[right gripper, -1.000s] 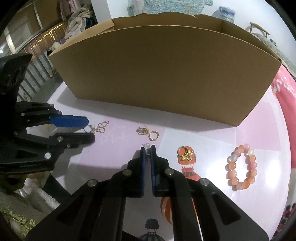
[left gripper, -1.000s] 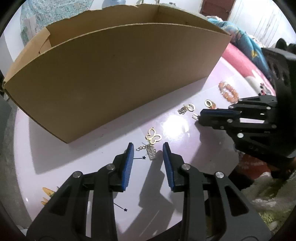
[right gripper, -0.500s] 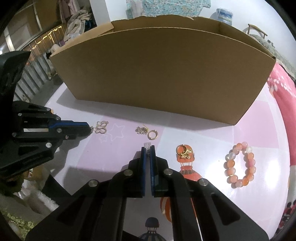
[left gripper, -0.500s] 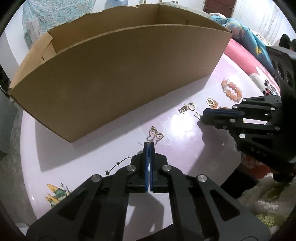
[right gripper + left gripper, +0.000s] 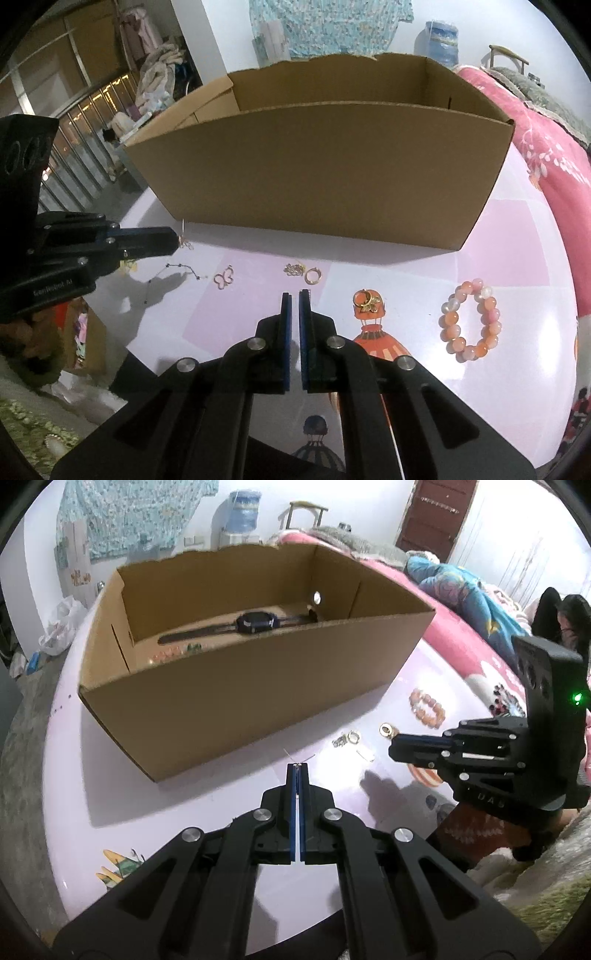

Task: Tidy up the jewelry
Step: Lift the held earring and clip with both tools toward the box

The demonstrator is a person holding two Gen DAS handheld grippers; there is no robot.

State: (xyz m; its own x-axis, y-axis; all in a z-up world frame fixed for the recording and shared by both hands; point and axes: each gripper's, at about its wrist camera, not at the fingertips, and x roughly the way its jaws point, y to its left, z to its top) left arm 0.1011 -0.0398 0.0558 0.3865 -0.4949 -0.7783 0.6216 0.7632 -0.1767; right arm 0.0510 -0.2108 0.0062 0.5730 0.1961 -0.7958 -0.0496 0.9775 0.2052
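Note:
My left gripper (image 5: 298,767) is shut on a small gold earring (image 5: 183,240), whose thin wire pokes out past the tips (image 5: 295,757). It hangs above the table, near the cardboard box (image 5: 258,686). My right gripper (image 5: 294,295) is shut, and I see nothing at its tips. A small silver piece (image 5: 364,755) lies on the table just short of them. A gold butterfly charm (image 5: 223,278), a chain cluster (image 5: 293,269), a gold hoop (image 5: 313,275), a gold flower ring (image 5: 365,301) and an orange bead bracelet (image 5: 469,319) also lie on the table.
The open box (image 5: 332,177) holds a dark watch (image 5: 255,622) and some pink beads (image 5: 168,653). The round pink table (image 5: 147,812) ends close behind both grippers. A pink bed (image 5: 554,147) lies to the right, and a person (image 5: 569,616) sits beyond it.
The left jaws shut on the earring and lifted it, leaving the butterfly charm behind. Both grippers rose, so the box's inside shows. The silver piece no longer sticks out of the right tips.

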